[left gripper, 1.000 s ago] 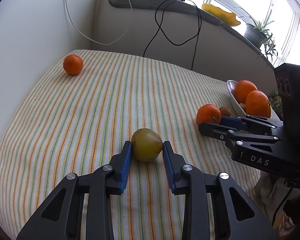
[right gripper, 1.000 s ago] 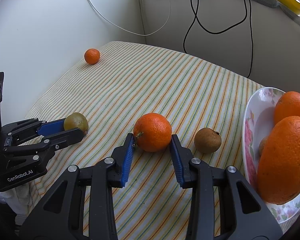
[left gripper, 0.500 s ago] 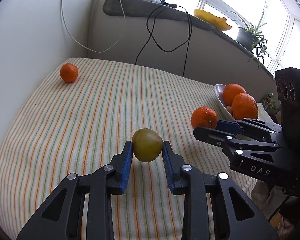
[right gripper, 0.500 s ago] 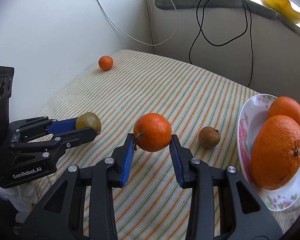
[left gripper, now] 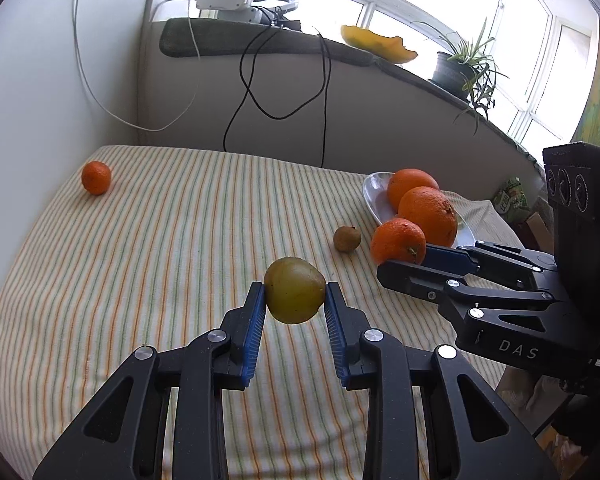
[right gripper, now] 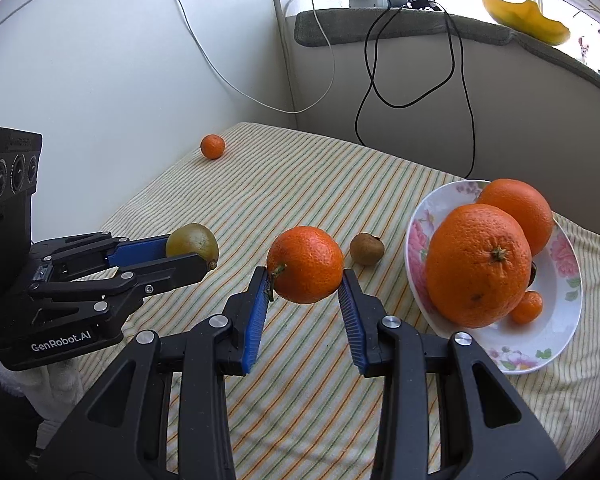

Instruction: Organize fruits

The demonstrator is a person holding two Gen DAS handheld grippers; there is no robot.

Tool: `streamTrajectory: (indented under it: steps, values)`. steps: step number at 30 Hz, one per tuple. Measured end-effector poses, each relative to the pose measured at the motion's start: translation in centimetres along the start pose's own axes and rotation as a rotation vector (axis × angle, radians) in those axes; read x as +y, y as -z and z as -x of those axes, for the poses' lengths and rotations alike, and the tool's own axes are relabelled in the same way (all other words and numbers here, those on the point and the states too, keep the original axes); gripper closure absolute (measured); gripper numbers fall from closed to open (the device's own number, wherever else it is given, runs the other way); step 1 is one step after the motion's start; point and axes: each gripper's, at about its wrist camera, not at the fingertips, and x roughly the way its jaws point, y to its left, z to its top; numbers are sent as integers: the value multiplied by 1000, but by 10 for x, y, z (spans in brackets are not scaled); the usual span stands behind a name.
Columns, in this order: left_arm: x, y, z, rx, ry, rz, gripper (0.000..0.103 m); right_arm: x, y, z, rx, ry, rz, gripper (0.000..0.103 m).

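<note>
While clamped in the right tool (right gripper: 303, 280), mandarin's (right gripper: 305, 265) stem points left.

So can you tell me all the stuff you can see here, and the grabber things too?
Big oranges: two, orange, on the plate.
Tiny orange fruit: one, orange, on the plate beside them.
Plate: one, white with flowers, right side of the cloth.
Brown fruit: one, brownish, lying on the cloth near the plate.
Small orange: one, orange, far corner of the cloth.
Striped cloth: one, cream with stripes, under everything.
Cables: black and white, hanging behind.
Potted plant: one, green, on the ledge.
Left gripper: holds a yellow-green fruit.
Right gripper: holds a mandarin.
</note>
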Motion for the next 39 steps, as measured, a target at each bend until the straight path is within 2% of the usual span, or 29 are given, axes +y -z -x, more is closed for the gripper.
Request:
streamTrajectory:
  steps: [18, 39]
  values:
    - [-78, -12, -16, 2, 83, -104, 75, -71, 18, 57, -61, 67, -64, 66]
    - [-134, -20, -45, 29, 150, -169, 75, -140, 27, 70, -59, 130, -135, 66]
